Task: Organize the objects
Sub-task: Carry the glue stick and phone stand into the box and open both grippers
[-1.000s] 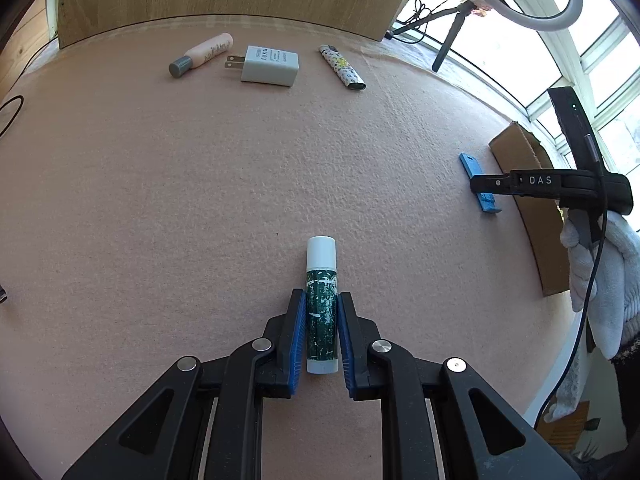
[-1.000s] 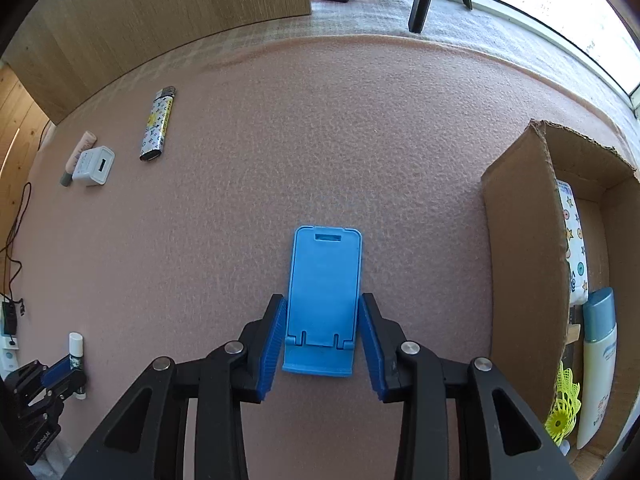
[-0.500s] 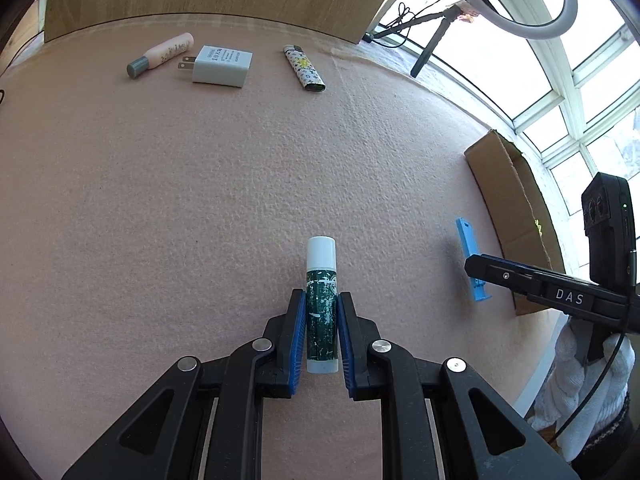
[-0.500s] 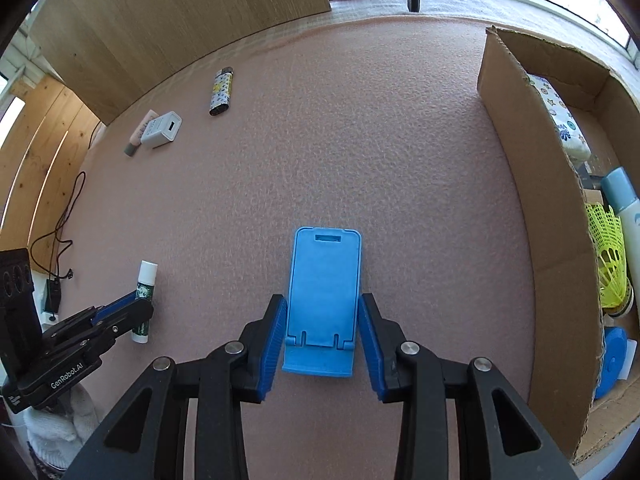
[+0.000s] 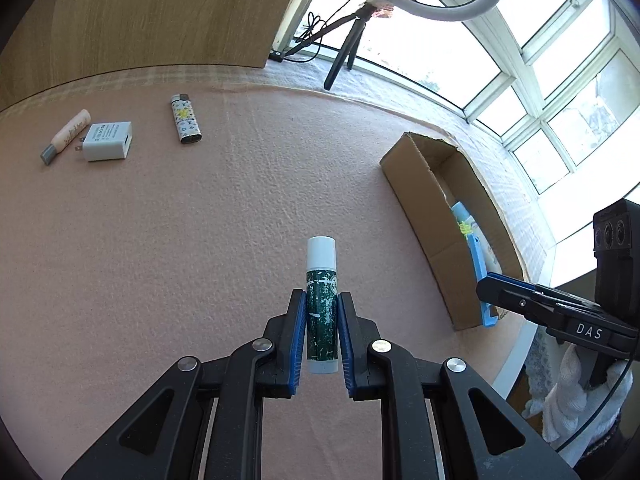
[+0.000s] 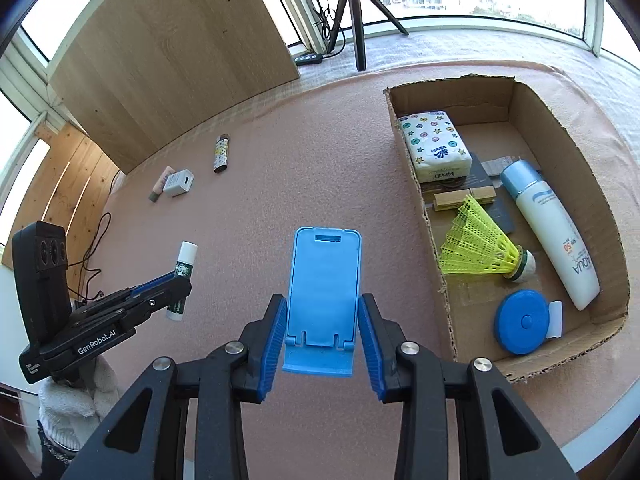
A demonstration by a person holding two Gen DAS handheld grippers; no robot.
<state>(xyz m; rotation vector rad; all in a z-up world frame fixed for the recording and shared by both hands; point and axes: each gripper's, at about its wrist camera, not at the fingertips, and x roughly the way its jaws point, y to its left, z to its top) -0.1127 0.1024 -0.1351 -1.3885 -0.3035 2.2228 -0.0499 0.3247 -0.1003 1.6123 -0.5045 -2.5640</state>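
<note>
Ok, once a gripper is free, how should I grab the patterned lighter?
Take the lighter across its narrow sides at mid-body, coming from above. It lies flat on the pink mat, long and slim, with clear space from the white charger.

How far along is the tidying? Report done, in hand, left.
Done: tissue pack, sunscreen bottle, shuttlecock and blue round case lie in the cardboard box.
In hand: left tongs grip the lip balm; right tongs grip the blue phone stand.
Left: lighter, charger and pink tube on the mat.
</note>
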